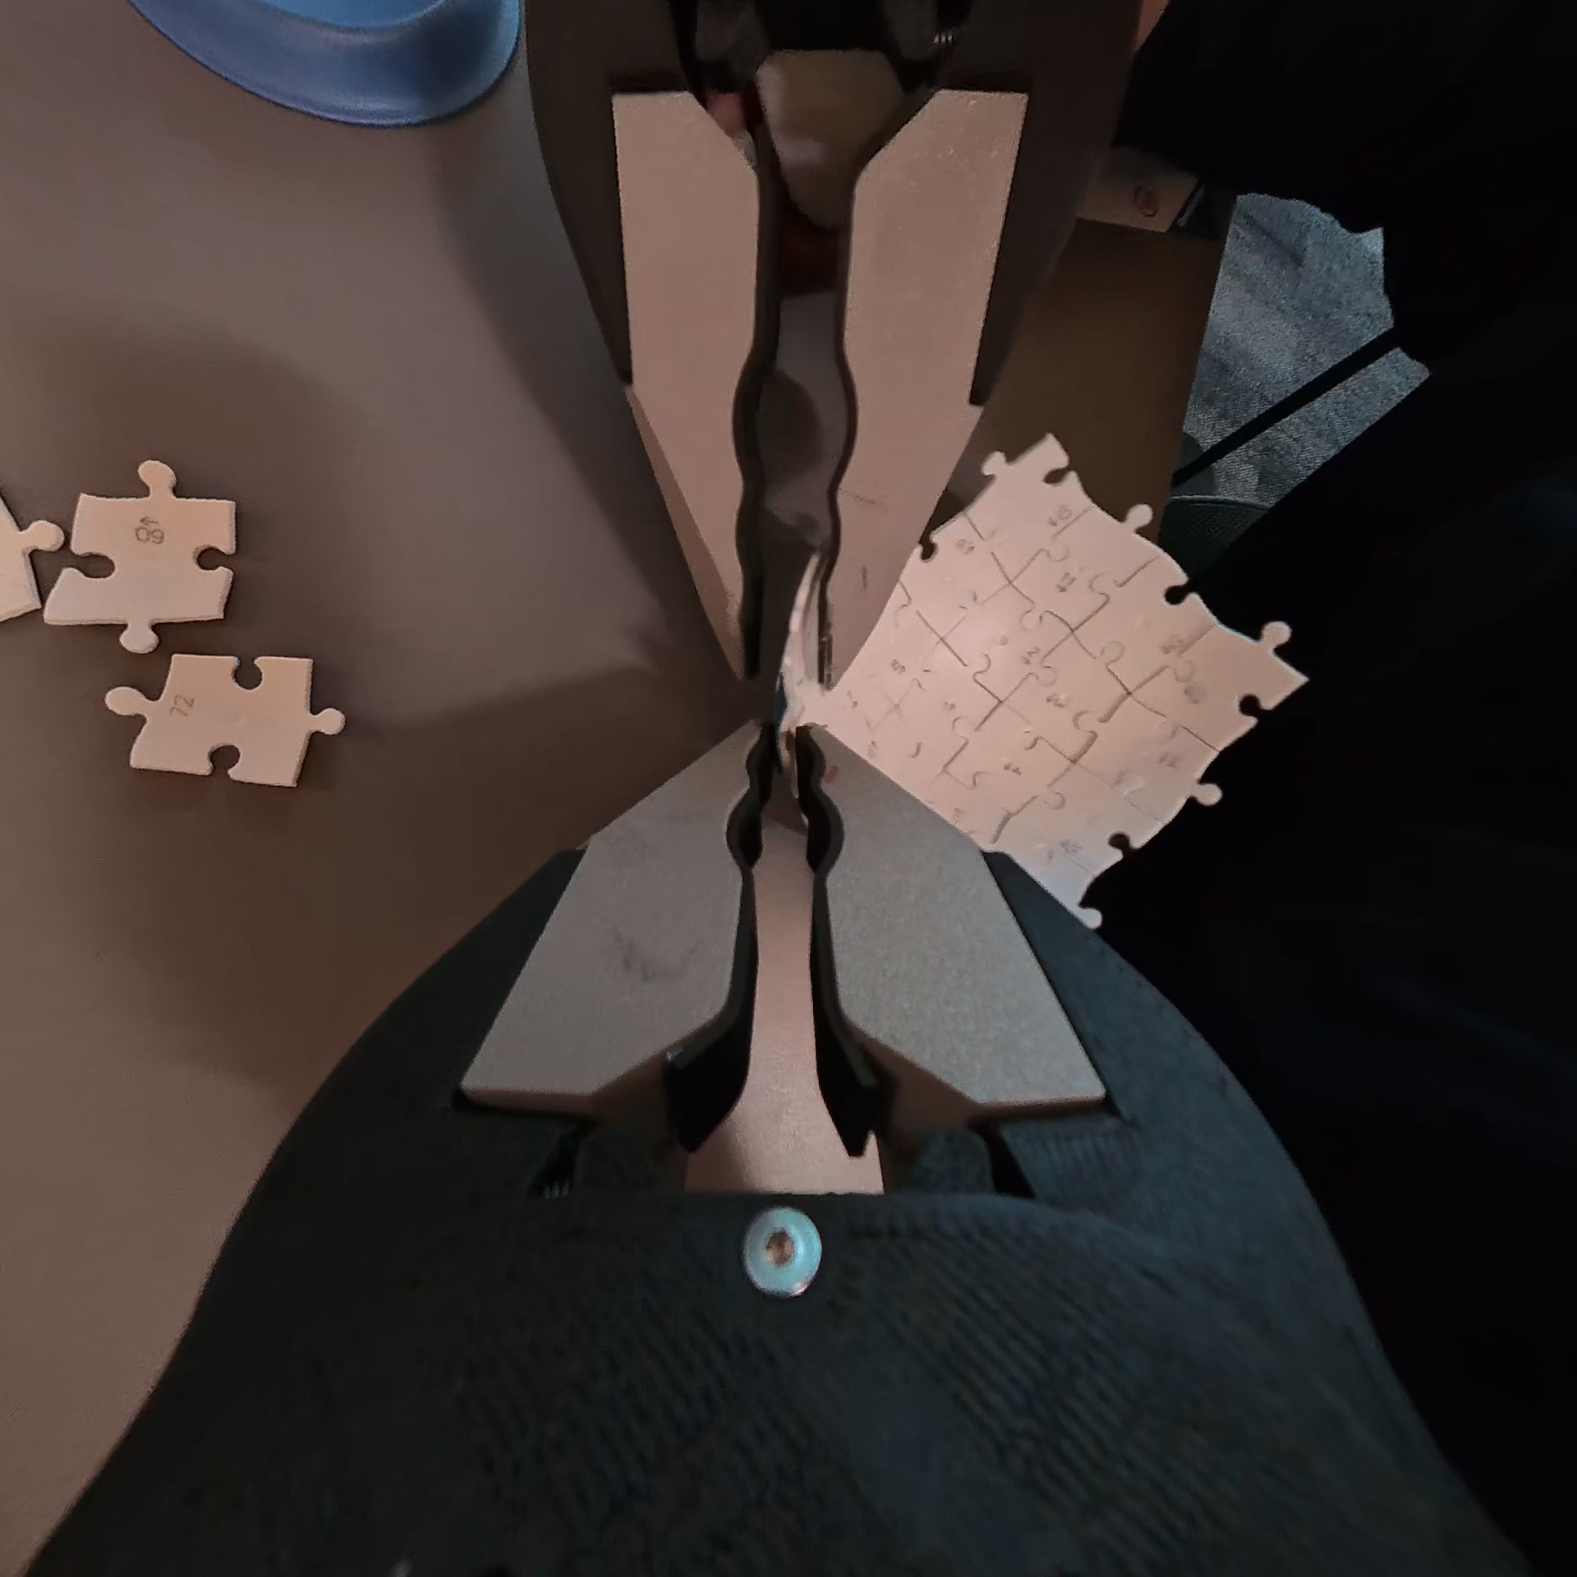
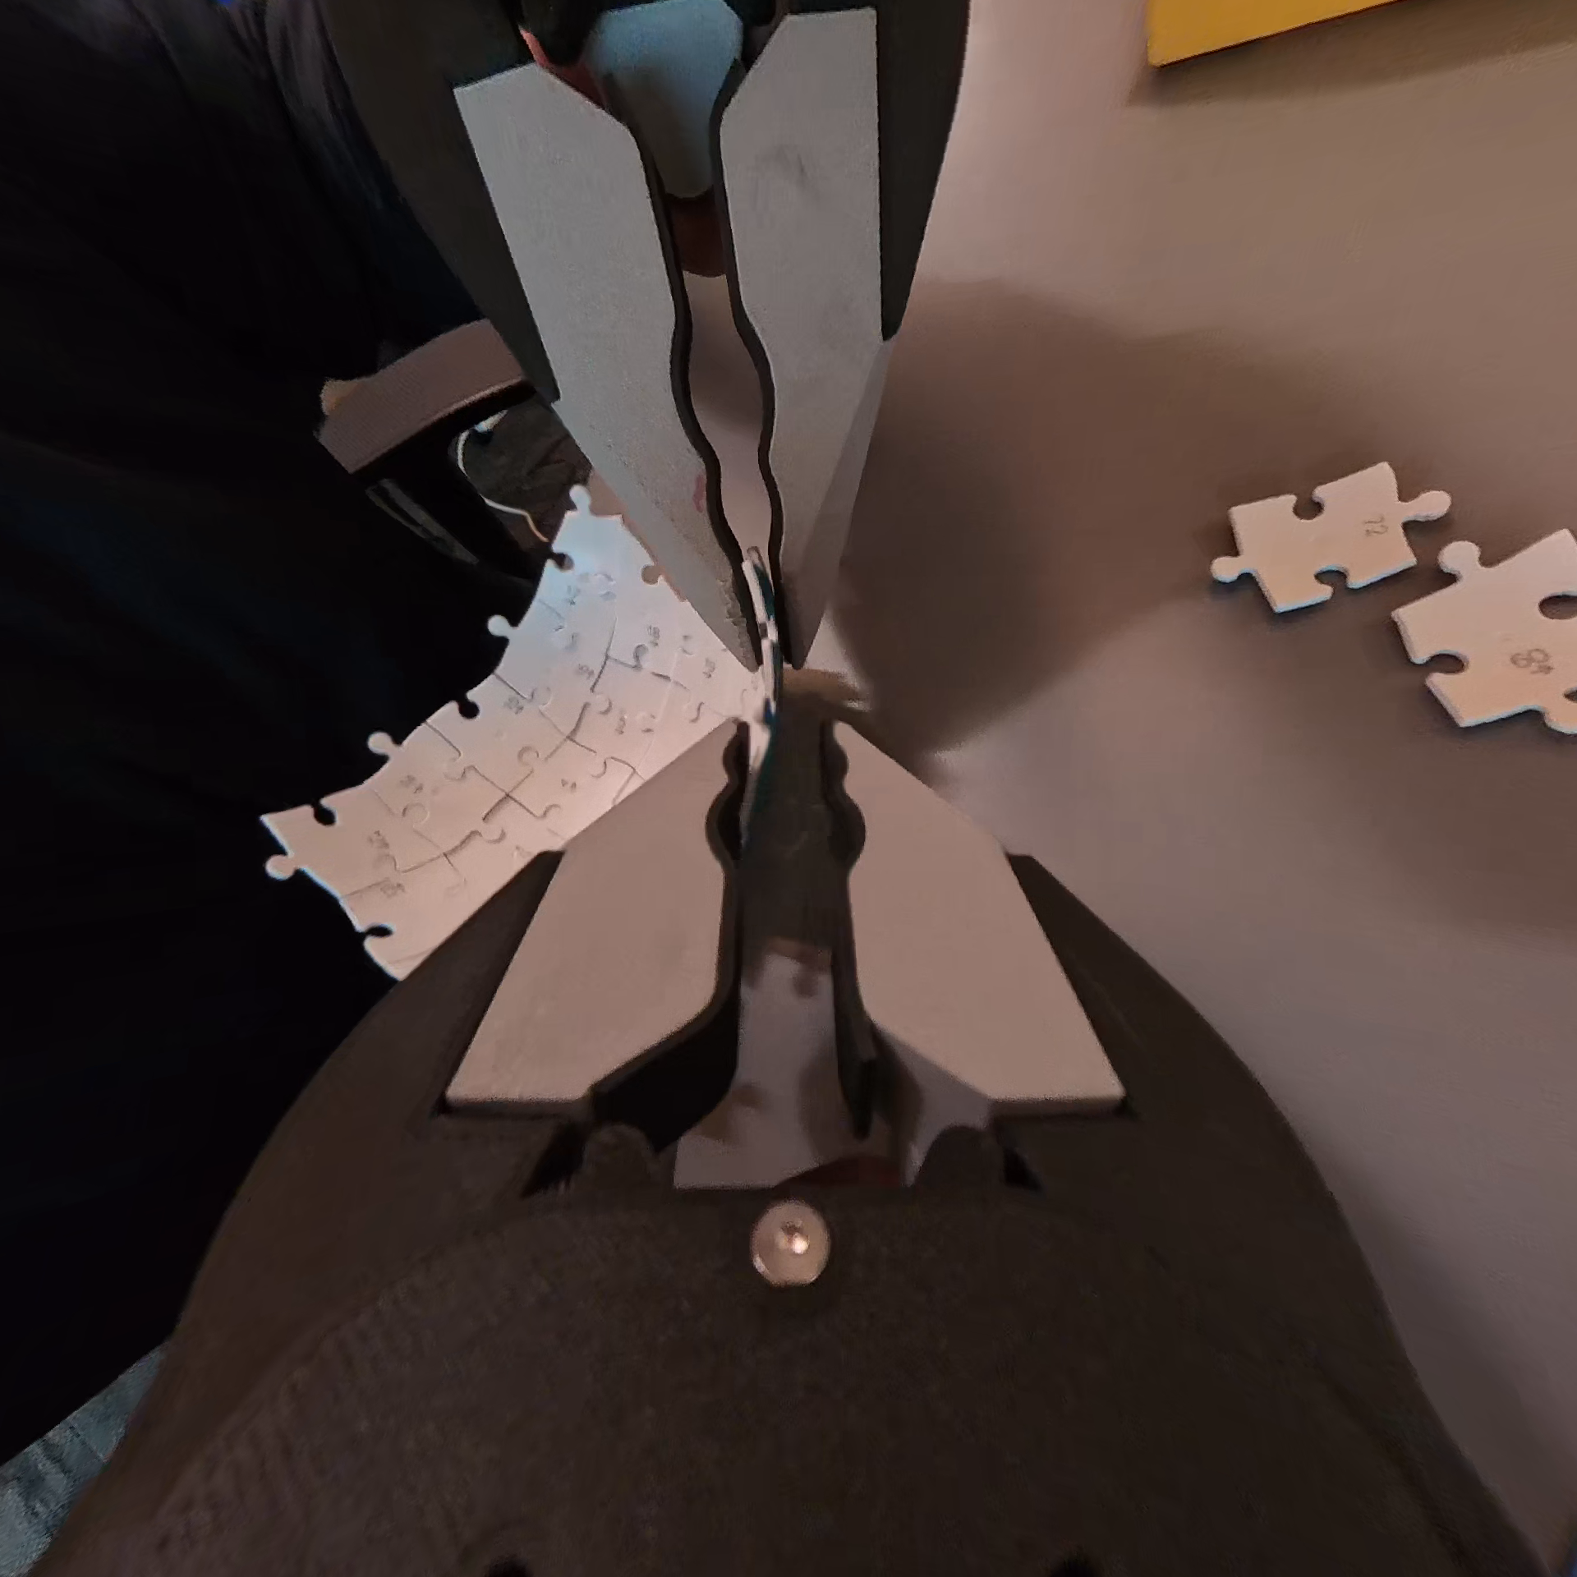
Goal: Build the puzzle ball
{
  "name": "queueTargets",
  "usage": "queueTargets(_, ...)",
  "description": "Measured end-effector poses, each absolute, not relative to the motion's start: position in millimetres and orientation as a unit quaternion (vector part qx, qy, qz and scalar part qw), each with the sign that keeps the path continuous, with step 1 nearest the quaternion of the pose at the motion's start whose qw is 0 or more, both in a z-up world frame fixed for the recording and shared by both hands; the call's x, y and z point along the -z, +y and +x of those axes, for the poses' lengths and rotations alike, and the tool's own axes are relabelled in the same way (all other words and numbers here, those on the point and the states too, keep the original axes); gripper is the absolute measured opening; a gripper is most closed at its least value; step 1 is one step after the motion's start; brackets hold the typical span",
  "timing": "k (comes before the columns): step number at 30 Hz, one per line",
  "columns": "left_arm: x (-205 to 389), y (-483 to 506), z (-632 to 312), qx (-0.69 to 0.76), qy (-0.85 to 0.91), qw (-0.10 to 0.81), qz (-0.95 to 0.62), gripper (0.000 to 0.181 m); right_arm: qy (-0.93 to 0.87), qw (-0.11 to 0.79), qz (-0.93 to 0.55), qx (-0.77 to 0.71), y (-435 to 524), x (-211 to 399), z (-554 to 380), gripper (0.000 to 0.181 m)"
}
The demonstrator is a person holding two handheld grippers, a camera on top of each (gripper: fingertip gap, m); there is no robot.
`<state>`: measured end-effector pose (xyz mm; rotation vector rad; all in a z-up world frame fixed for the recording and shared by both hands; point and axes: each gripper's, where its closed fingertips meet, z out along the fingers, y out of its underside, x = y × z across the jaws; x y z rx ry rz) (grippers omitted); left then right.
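A curved, joined section of white puzzle pieces [image 1: 1067, 674] hangs in the air past the table's edge, blank numbered side towards me. My left gripper [image 1: 778, 738] is shut on its near edge. My right gripper [image 1: 789, 674] comes in from the top, tip to tip with the left, and is shut on the same edge. In the right wrist view the section [image 2: 529, 768] fans out to the left of my right gripper [image 2: 781, 734], with the left gripper [image 2: 772, 657] opposite it. Whether one gripper holds a separate piece at the seam is hidden.
Loose white pieces lie on the brown table [image 1: 384, 427]: one [image 1: 141, 555], another [image 1: 226, 721], seen again in the right wrist view [image 2: 1323, 538] [image 2: 1502, 640]. A blue object [image 1: 341, 60] and a yellow one [image 2: 1365, 30] sit at the far edges. A chair armrest [image 2: 427, 384] and dark clothing lie beyond the table edge. The tips of both grippers are at nearly the same place.
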<state>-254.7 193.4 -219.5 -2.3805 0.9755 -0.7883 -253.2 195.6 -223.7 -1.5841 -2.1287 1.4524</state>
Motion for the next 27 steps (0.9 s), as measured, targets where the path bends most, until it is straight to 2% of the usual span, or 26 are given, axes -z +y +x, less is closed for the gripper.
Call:
queueTargets(6,219.1,192.4,-255.6,0.283,0.352,0.222,-0.864,0.002,-0.702,0.081,-0.520,-0.479,202.3,216.4,-248.3,0.013)
queueTargets(10,218.8,192.3,-254.9,0.280,0.355,0.221,-0.864,0.003,-0.702,0.083,-0.516,-0.483,199.9,215.5,-248.8,0.000)
queueTargets(27,221.2,190.9,-254.6,0.260,0.378,0.203,-0.865,0.001,-0.703,0.084,-0.525,-0.473,198.9,218.8,-249.5,0.000)
